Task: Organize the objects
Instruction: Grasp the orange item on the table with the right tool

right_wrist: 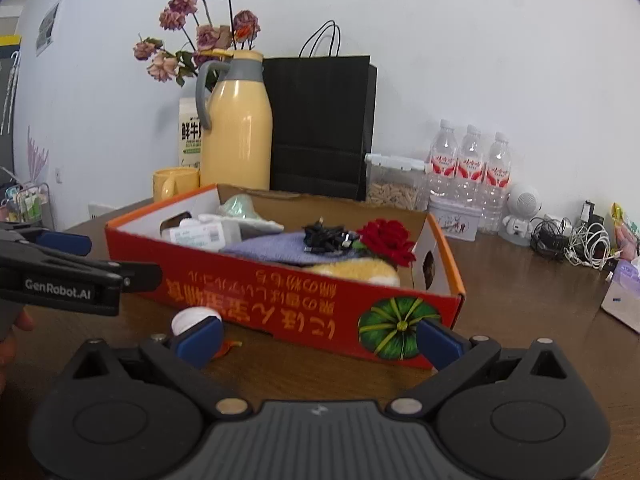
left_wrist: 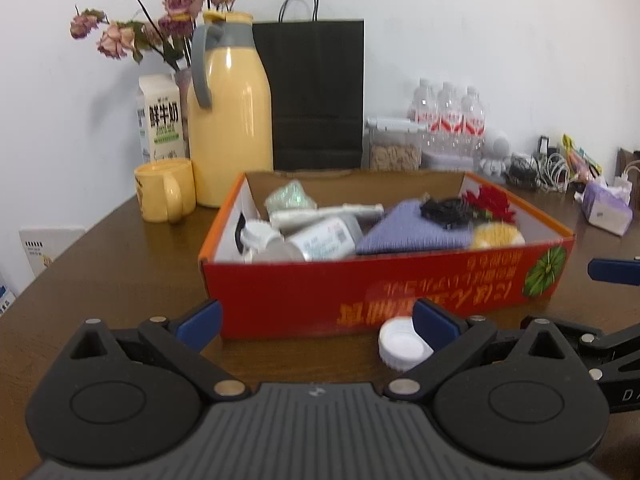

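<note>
Lying crosswise, red box (left_wrist: 384, 292) lengthwise left-right.

The milk carton (left_wrist: 159, 120) at far left reads "鲜牛奶"; the left gripper (right_wrist: 64, 242) body reads "GenRobot.AI" (the red box's (left_wrist: 360, 300) print is upside down, unreadable).

A plain white wall (left_wrist: 480, 32) rises directly behind a dark brown wooden table (left_wrist: 120, 280), whose surface shows soft glare from diffuse light. Left of the table, further along the wall, hangs a small poster (right_wrist: 47, 26), and a wire rack (right_wrist: 28, 204) stands low beneath it.
</note>
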A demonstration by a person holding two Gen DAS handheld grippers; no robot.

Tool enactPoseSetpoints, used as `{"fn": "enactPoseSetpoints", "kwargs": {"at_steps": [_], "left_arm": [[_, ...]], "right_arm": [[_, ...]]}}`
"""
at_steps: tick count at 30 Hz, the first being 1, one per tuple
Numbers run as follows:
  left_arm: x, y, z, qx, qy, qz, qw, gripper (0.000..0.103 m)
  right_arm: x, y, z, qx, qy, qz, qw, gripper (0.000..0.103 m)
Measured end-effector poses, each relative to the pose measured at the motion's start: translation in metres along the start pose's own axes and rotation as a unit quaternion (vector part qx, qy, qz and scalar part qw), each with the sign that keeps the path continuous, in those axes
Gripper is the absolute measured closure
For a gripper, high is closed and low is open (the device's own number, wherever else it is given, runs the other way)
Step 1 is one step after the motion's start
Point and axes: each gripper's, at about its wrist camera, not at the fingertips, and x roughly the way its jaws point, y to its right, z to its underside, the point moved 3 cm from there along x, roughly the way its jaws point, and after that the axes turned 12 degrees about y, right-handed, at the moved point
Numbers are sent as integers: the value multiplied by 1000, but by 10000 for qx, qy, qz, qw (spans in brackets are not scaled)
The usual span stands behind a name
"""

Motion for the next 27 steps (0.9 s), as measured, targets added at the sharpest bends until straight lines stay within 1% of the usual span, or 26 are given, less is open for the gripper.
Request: {"fn": "enactPoseSetpoints", "kwargs": {"at_steps": [12,19,24,25,27], "left_arm": [[-6,-12,10,-62,-249,-109,9996,0],[-9,-25,12,-220,-276,-140,9993,0],[-12,-37,14,-337,-284,-189,9988,0],[-12,-39,14,-344,-287,-198,9988,0],[-13,-43,15,-336,-297,-221,9987,0]], "right_arm": [[11,-17,13,-62,-507,-343,9981,0],[28,-26,16,64,-844,-617,9945,2],[42,-31,18,82,-1084,-801,9908,13],[46,-31,19,101,-1140,-878,9895,18],[51,-32,18,112,-1146,-1004,9883,19]]}}
